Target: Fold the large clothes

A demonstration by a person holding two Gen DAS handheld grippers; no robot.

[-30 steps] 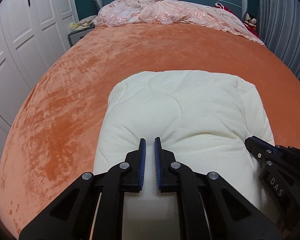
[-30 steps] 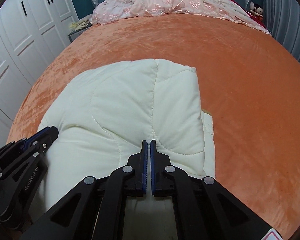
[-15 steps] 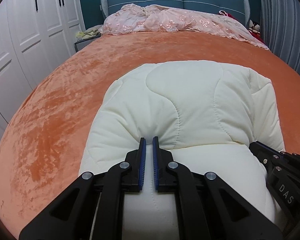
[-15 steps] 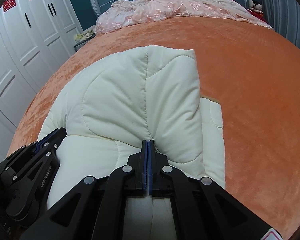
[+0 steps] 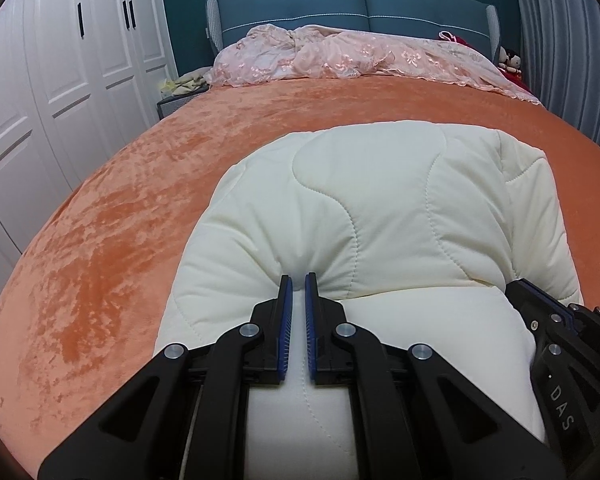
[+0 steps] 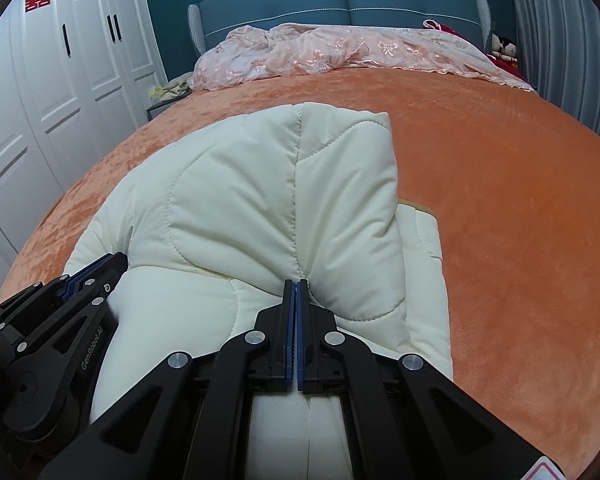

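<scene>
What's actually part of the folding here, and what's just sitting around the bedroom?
Part of the job:
- cream quilted garment, partly folded over on the orange bedspread
- left gripper, pinching its edge
- right gripper, shut on a fold of it

Just lying about:
- pink lace cover by the headboard
- white wardrobe
- soft toy
</scene>
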